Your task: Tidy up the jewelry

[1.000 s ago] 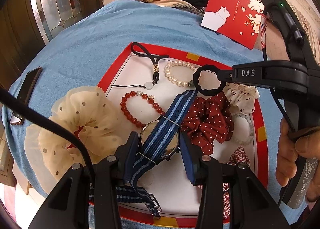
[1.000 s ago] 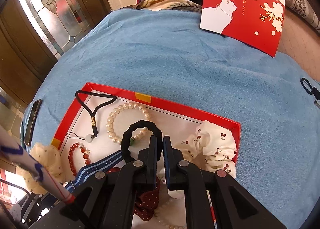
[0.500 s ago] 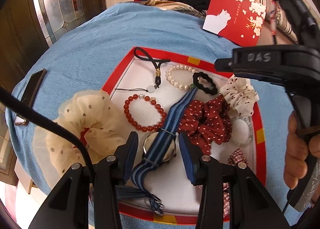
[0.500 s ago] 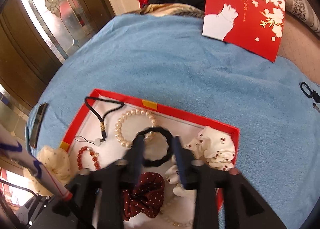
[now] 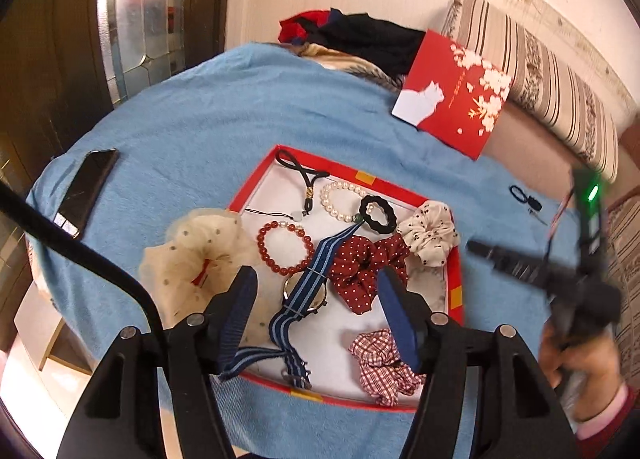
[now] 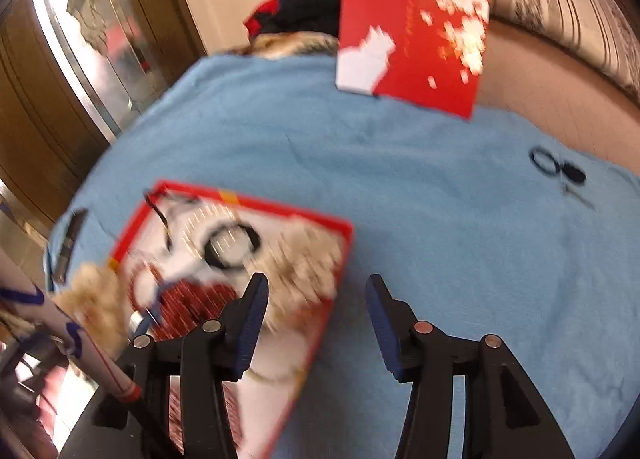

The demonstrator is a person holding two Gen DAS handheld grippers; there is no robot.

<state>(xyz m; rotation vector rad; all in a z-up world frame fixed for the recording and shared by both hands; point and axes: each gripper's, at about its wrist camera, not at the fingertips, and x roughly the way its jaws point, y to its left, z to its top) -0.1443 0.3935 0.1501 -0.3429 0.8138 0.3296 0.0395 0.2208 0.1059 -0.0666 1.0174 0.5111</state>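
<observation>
A red-rimmed tray (image 5: pixel 455 259) on the blue cloth holds a striped-band watch (image 5: pixel 305 291), a red bead bracelet (image 5: pixel 285 247), a pearl bracelet (image 5: pixel 342 203), a black hair tie (image 5: pixel 378 213), a black cord charm (image 5: pixel 300 175) and several scrunchies. My left gripper (image 5: pixel 316 299) is open and empty above the watch. My right gripper (image 6: pixel 316 299) is open and empty, over the tray's right edge (image 6: pixel 338 259); that view is blurred. It also shows at the right of the left wrist view (image 5: pixel 480 249).
A cream dotted scrunchie (image 5: pixel 196 255) overhangs the tray's left rim. A phone (image 5: pixel 86 191) lies at the left. A red card (image 5: pixel 456 103) and clothes (image 5: pixel 360 35) lie at the back. A small black ring and key (image 6: pixel 556 169) lie at the right.
The right gripper let go of the black hair tie in the tray, opened and swung away to the right. The left gripper opened wide and rose away from the watch.
</observation>
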